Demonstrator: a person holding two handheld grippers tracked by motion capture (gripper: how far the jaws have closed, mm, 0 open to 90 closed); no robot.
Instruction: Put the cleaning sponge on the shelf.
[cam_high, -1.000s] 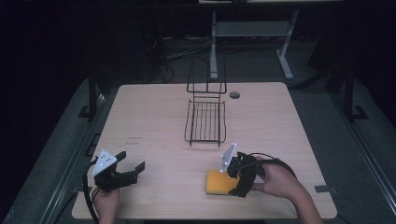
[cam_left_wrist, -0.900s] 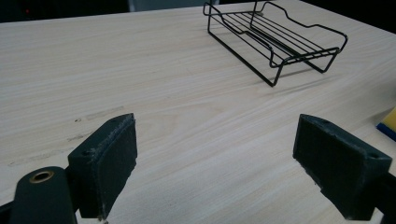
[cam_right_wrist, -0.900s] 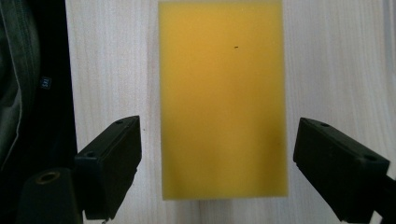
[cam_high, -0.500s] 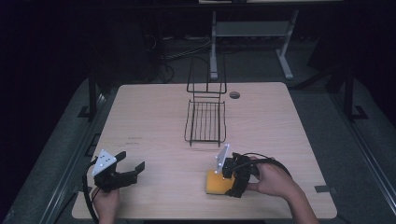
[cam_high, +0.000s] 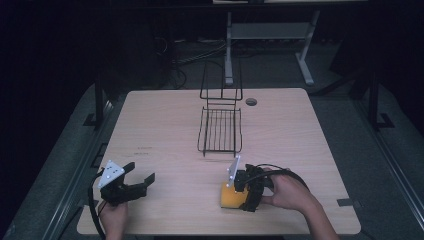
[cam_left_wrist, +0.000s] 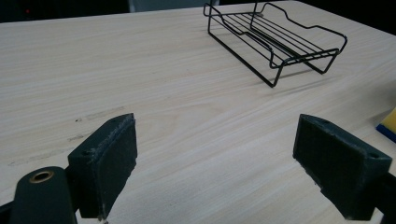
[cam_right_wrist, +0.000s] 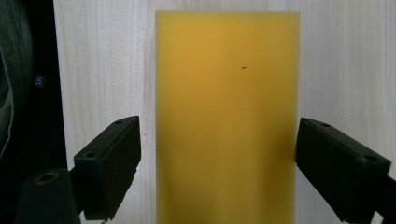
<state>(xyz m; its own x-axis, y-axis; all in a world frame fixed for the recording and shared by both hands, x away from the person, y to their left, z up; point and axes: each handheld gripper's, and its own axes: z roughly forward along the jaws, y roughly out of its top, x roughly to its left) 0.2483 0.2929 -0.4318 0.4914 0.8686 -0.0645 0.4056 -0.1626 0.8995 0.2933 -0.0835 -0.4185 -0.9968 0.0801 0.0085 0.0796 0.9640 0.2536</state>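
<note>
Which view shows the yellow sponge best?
The right gripper view: the yellow sponge lies flat between the open jaws, its top face plain. The high view shows it small, partly under the right gripper. The left gripper view catches an edge.

Dim room, grey floor, pale wooden table.

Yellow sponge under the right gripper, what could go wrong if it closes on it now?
1. The right gripper is open with its jaws straddling the yellow sponge; the left jaw stands off with a gap while the right jaw is at the edge, so closing may shove it sideways first.
2. The sponge lies near the table's front edge, so a slip could push it off.
3. The sponge looks soft, so it may buckle in the grip.
</note>
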